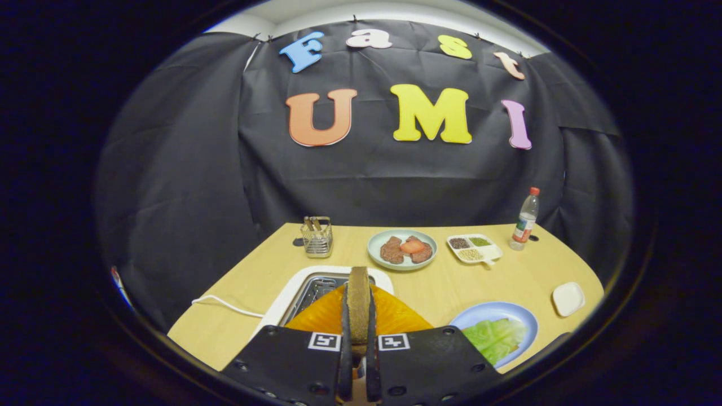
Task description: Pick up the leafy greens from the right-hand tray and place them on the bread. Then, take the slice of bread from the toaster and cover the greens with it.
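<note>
The gripper [358, 316] is nearly closed, both fingers pressing on an upright slice of bread [358, 301] held edge-on between them. Just beyond the slice sits the white toaster [293, 290], its slots dark. To the right of the fingers, a blue plate [507, 312] holds the leafy greens [495, 338]. Farther ahead, a pale plate [375, 246] carries two brown patties and a tomato slice [412, 246], beside a divided tray [493, 250] with three small portions of seeds or grains. A wire basket [317, 238] stands ahead to the left.
</note>
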Motion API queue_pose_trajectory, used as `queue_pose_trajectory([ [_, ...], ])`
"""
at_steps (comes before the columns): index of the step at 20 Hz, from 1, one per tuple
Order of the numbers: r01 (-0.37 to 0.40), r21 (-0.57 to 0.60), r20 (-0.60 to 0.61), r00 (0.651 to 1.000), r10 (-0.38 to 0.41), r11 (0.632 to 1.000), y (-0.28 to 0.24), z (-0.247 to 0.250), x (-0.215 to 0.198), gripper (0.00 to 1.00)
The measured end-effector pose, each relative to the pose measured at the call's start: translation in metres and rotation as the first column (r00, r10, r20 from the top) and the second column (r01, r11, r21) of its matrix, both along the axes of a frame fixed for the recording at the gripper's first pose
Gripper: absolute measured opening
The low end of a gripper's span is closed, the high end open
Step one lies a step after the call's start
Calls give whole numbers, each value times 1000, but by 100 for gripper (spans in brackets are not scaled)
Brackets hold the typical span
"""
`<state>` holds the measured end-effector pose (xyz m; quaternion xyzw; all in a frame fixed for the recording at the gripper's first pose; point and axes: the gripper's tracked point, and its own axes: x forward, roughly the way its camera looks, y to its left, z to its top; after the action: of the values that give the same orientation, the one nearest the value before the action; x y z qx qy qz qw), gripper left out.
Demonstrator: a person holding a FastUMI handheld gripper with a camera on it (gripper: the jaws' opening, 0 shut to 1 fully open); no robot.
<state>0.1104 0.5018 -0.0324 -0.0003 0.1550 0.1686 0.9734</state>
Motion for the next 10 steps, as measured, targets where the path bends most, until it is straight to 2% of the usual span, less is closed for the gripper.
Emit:
queue_pose_trajectory([
  [1,-9,1,3,1000,9,1000,1,-1,-4,3],
  [6,-15,40,13,1000,14,999,-4,8,-5,1],
  [10,-26,93,49,999,22,995,-11,41,-15,0],
])
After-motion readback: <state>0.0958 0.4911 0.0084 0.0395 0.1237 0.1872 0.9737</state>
